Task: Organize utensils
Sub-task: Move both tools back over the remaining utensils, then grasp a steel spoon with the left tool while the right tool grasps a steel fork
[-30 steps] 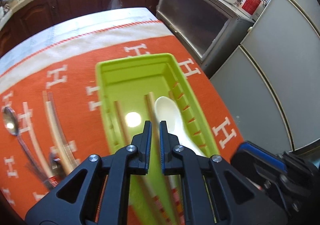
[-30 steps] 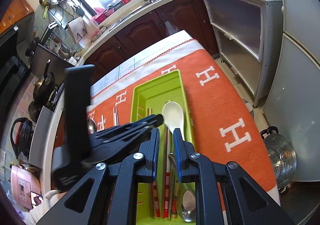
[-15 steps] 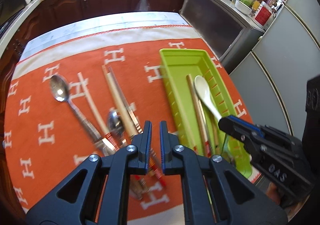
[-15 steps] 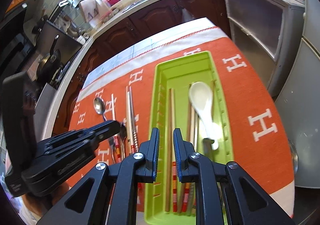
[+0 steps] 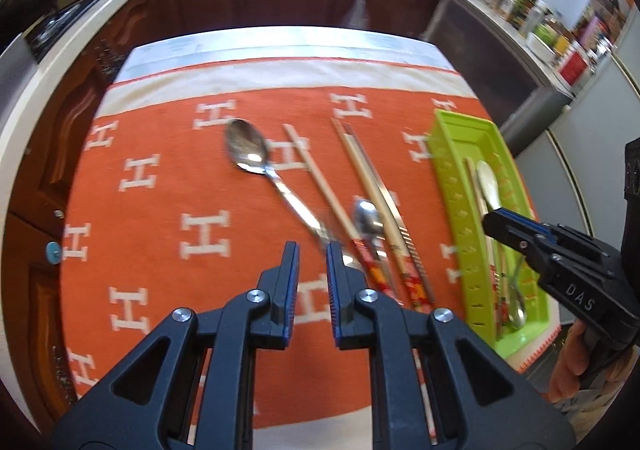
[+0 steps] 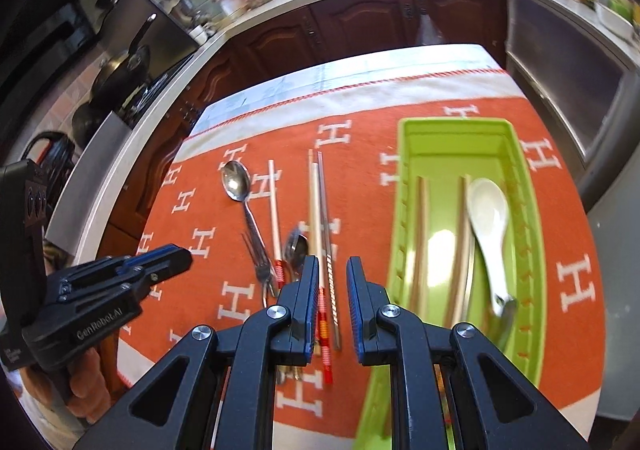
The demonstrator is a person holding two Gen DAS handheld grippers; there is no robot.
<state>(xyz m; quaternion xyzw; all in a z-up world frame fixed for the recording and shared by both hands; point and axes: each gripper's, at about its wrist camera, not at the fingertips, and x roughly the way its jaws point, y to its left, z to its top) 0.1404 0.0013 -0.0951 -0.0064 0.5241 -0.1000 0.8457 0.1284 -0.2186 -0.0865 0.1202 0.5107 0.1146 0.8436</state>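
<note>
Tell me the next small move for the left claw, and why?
Probably lower the left claw onto the long metal spoon's handle just ahead of it. Its jaws have just been opening with nothing between them, and that spoon lies on the orange cloth, outside the green tray.

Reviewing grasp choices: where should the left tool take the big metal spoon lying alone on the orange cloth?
Probably the bare mid-handle of the big metal spoon, from above, jaws across its width. The bowl is broad and the handle's near end crowds against the chopsticks.
</note>
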